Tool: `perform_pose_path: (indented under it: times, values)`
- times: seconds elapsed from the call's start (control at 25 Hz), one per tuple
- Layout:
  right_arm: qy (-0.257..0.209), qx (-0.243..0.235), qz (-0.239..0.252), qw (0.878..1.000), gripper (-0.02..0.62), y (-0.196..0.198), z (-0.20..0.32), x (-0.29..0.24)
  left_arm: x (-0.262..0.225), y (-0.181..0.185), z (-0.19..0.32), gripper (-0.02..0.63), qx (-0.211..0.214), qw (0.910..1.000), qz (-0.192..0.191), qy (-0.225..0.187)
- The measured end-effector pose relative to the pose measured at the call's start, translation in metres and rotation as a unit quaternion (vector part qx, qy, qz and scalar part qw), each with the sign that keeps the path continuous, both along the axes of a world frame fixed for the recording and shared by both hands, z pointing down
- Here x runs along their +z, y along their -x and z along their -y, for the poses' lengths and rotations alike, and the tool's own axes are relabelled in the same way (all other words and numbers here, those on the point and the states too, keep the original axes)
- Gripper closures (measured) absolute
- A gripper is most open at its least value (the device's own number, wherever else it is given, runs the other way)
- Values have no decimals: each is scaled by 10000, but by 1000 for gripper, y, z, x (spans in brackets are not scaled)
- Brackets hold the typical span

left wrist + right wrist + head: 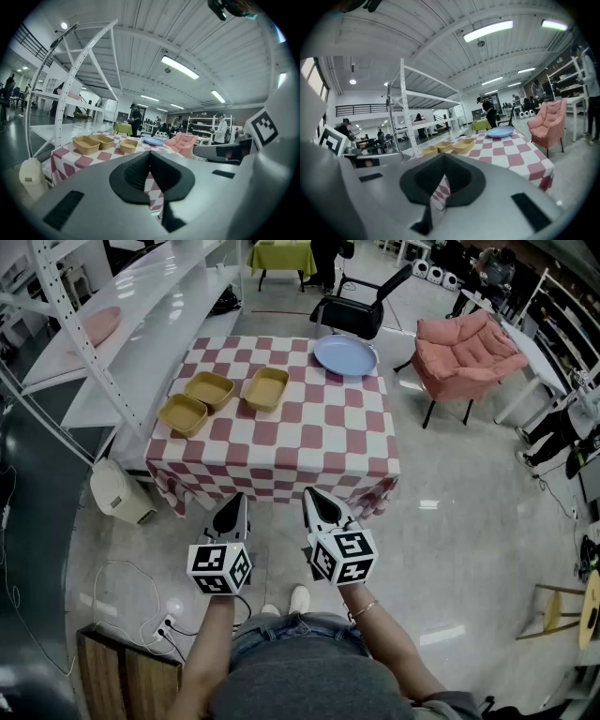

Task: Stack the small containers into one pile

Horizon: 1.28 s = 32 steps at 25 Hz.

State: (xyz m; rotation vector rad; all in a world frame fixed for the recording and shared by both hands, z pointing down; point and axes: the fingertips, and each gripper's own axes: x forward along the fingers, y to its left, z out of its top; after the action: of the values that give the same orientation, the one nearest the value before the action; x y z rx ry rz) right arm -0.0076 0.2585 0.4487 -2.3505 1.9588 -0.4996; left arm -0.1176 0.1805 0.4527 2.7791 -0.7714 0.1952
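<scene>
On the table (309, 427) beyond the left gripper (236, 502) and right gripper (316, 499), both closed, a plate (345, 355) lies near containers (209, 389).

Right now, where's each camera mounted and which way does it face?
Head view: on the person's head, facing steeply down at the checkered table, three tan containers, blue plate; shows forearms, left gripper, right gripper.
Left gripper view: on the left gripper, along its shut jaws toward the table; right gripper's marker cube at right.
Right gripper view: on the right gripper, along its shut jaws toward the table; left gripper's marker cube at left.
Shared: table, containers, plate.
</scene>
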Motion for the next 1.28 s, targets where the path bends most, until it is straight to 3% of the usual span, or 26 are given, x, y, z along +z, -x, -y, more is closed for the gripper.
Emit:
perform_pose_path:
  times: [0.64,1.28]
  values:
    - [-55,-147,-101,9998,586,-20,-6,7,0,-23,-5,591,-85,9999,118,11]
    - [-103,-357,-59,9993,586,-43,5,10,3,-26,11,591,-609,9972,423,-126]
